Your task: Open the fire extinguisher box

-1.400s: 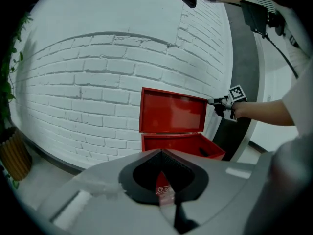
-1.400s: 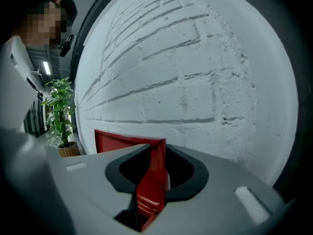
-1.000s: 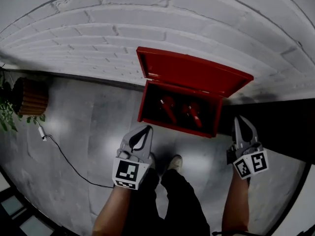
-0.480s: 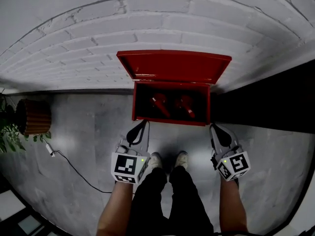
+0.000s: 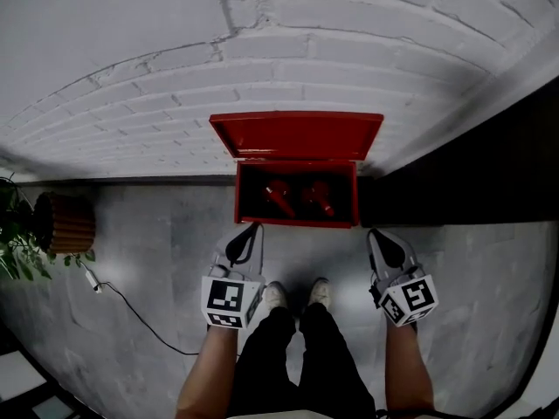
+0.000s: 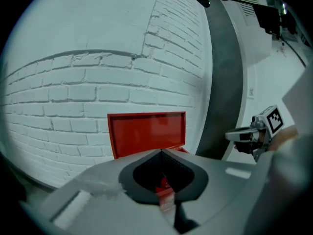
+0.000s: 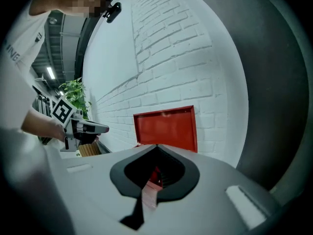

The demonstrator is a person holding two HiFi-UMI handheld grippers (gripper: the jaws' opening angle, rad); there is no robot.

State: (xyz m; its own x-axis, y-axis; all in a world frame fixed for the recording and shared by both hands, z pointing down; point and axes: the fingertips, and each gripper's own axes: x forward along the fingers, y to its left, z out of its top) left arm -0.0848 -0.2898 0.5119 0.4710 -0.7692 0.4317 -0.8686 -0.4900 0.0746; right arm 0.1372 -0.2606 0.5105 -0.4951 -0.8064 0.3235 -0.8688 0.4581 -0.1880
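The red fire extinguisher box (image 5: 296, 216) stands on the floor against the white brick wall. Its lid (image 5: 297, 135) is raised and leans back on the bricks. Two red extinguishers (image 5: 279, 197) lie inside. My left gripper (image 5: 254, 228) hovers just in front of the box's left front corner, shut and holding nothing. My right gripper (image 5: 371, 234) is off the right front corner, also shut and holding nothing. In the left gripper view the jaws (image 6: 161, 151) meet at their tips under the lid (image 6: 146, 132). The right gripper view shows the same (image 7: 156, 146), with the lid (image 7: 167, 129) ahead.
A potted plant in a ribbed brown pot (image 5: 65, 223) stands at the left, with a thin cable (image 5: 131, 299) trailing over the grey floor. A dark panel (image 5: 472, 177) runs along the wall right of the box. The person's shoes (image 5: 297, 294) are between the grippers.
The box has come to the middle of the head view. The right gripper moved left from beside the box's right corner to in front of it. The lid stayed raised.
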